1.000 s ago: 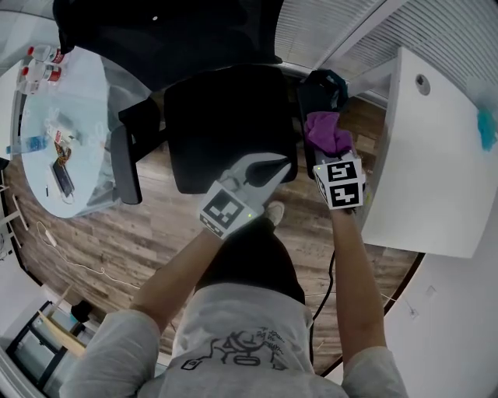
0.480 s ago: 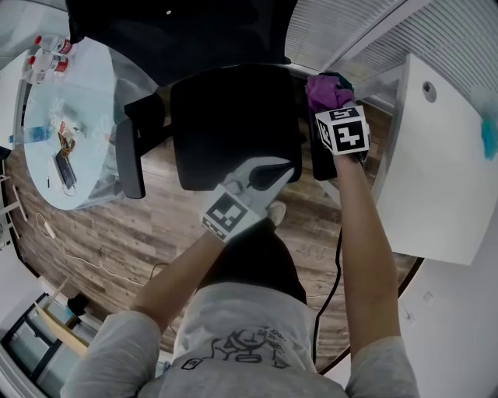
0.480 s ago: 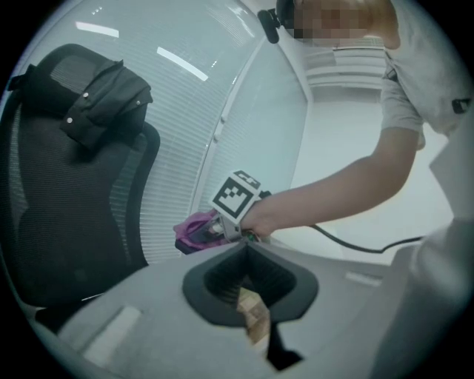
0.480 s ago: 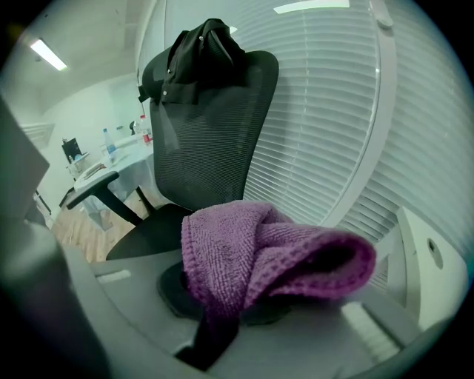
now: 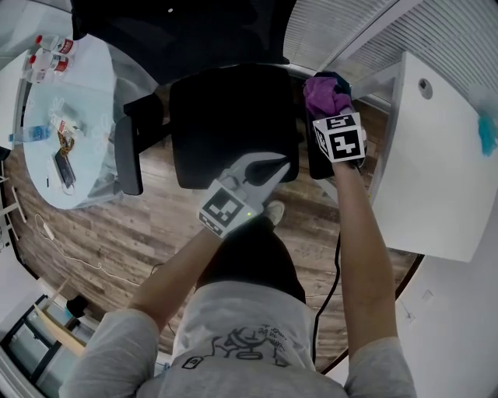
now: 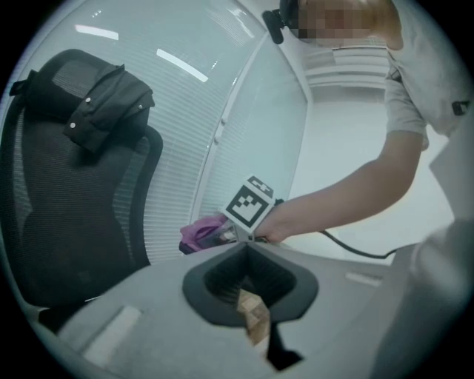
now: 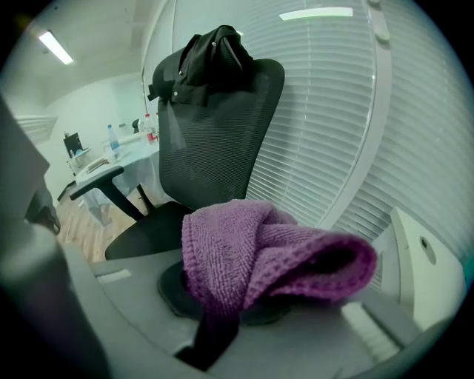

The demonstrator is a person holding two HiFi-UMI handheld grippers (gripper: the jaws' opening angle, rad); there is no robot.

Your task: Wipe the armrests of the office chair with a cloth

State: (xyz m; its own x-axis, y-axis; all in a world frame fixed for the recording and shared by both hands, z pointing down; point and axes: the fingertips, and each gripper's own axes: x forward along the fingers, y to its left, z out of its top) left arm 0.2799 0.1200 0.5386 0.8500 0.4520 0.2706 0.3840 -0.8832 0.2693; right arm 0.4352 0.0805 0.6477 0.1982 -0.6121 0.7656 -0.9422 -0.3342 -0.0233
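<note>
A person in a grey printed T-shirt stands over a black office chair on a wood-plank floor, a two-jaw tool in each hand. The left tool, a white wedge-shaped body with a square-marker cube, hangs at the front edge of the flat, matte seat. Its jaws are drawn together on nothing, and only a sliver of floor shows through them.

Further forward, the right tool is clamped on a purple cloth. This is a thick, waffle-textured fabric, bunched into a soft fold that spills over the jaw tips. In the head view the cloth sits at the far end of the right armrest, a long, dark, narrow pad beside the seat. Whether the fabric touches the pad cannot be made out. A thin black cable runs along that forearm.

The left armrest, a matching dark bar, stands on the seat's other side. Behind the seat rises the curved mesh backrest, with a dark jacket draped over its top.

To the left is a round, pale worktop carrying small bottles and loose items. To the right is a smooth white worktop. White slatted blinds close the background.
</note>
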